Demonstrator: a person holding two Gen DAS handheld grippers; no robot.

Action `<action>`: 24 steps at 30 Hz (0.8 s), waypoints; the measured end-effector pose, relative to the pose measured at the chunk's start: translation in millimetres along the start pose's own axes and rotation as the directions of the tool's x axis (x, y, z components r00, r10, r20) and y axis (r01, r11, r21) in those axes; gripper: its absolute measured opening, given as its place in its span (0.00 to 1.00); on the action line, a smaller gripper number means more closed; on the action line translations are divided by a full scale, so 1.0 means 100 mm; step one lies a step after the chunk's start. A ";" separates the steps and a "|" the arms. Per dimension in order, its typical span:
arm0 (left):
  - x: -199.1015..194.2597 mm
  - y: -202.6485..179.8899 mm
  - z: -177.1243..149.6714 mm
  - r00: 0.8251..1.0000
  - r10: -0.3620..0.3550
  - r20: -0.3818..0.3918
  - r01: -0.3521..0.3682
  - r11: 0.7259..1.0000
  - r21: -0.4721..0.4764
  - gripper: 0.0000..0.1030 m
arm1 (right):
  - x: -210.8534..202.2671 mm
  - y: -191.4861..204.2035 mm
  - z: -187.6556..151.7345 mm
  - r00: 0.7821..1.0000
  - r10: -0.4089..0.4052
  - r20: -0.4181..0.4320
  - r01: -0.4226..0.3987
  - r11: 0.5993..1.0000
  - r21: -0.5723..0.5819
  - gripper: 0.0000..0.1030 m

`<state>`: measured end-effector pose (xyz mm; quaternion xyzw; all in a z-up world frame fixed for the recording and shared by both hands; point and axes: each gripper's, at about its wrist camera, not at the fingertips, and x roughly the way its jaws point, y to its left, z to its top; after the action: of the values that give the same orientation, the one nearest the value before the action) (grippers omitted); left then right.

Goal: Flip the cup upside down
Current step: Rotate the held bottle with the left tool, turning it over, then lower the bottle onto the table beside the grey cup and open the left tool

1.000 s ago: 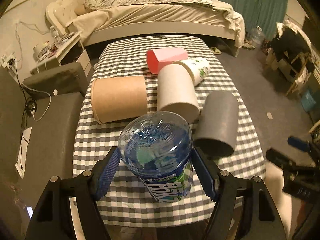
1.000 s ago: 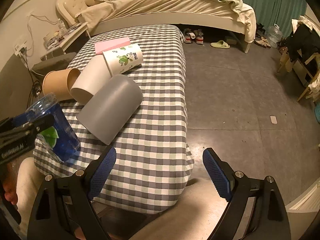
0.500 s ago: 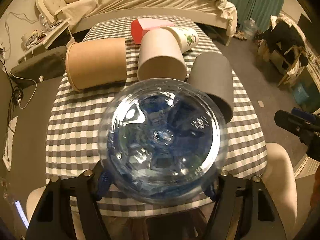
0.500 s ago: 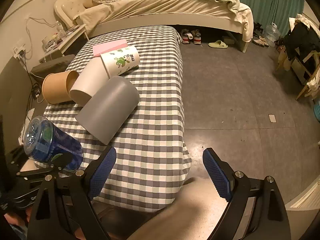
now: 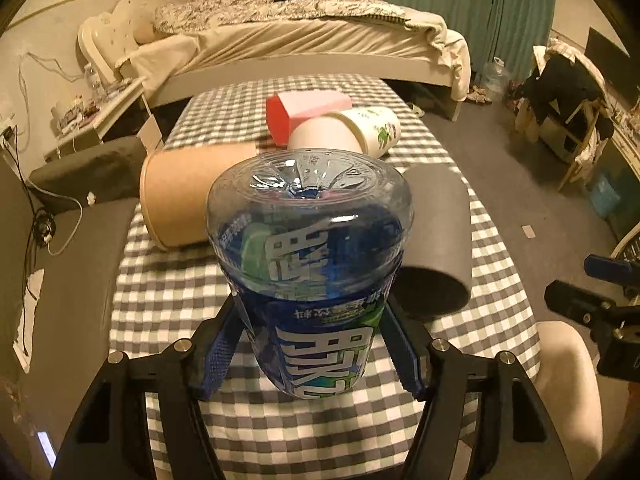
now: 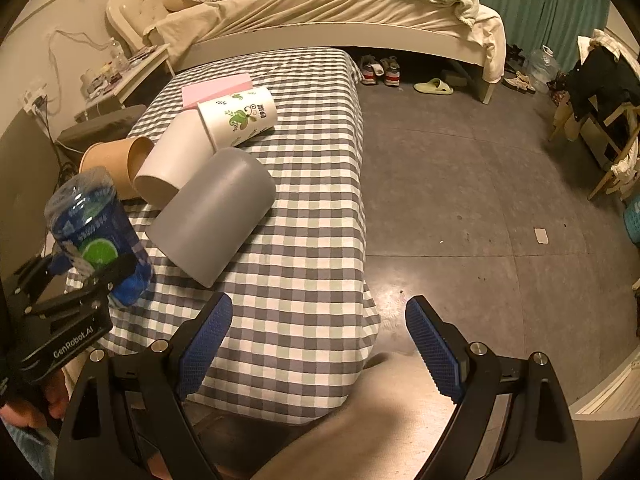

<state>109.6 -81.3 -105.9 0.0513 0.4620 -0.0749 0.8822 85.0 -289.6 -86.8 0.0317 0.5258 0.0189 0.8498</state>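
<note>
A clear plastic cup [image 5: 308, 240] with a blue and green label stands base-up between the blue pads of my left gripper [image 5: 312, 320], which is shut on its lower body just above the checked table [image 5: 176, 304]. The right wrist view shows the same cup [image 6: 96, 232] at the near left table corner, held by the left gripper [image 6: 80, 280]. My right gripper [image 6: 320, 312] hangs open and empty off the table's near right side; its black body [image 5: 592, 304] shows at the right edge of the left wrist view.
Lying on their sides behind the held cup are a brown paper cup [image 5: 188, 196], a white cup [image 5: 324, 136], a leaf-printed cup [image 5: 376, 128] and a grey cup [image 5: 436, 216]. A pink box [image 5: 312, 104] sits farther back. A bed stands beyond, bare floor to the right.
Half a second ago the cup's base pointed at the left camera; it has swung to stand base-up again. The right gripper has stayed in place, open.
</note>
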 end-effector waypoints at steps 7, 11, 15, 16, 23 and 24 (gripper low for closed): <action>0.03 0.03 0.06 0.997 0.024 0.073 -0.024 1.000 0.000 0.67 | 0.02 0.03 0.00 1.000 -0.006 -0.005 0.006 1.000 -0.007 0.86; 0.20 0.07 -0.06 0.999 0.040 0.025 -0.040 0.999 -0.016 0.67 | 0.02 0.04 0.00 1.000 -0.009 -0.007 0.009 1.000 -0.010 0.86; 0.17 0.05 -0.16 0.999 0.034 0.036 -0.034 0.999 -0.001 0.67 | -0.01 0.03 0.01 1.000 -0.015 -0.001 0.015 1.000 -0.014 0.86; 0.17 0.05 -0.18 0.999 0.028 0.029 -0.028 1.000 -0.003 0.67 | -0.01 0.03 0.01 1.000 -0.017 0.000 0.017 1.000 -0.013 0.86; 0.15 0.08 -0.27 1.000 0.000 0.013 0.000 1.000 -0.029 0.72 | -0.06 0.08 0.04 1.000 -0.012 0.008 0.012 1.000 -0.022 0.86; 0.14 0.09 -0.27 1.000 -0.006 0.011 0.006 0.999 -0.036 0.75 | -0.06 0.08 0.04 1.000 -0.011 0.009 0.012 1.000 -0.024 0.86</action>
<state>97.3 -69.7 -132.3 0.0334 0.4586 -0.0694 0.8853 86.1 -281.7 -78.6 0.0186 0.5220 0.0201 0.8525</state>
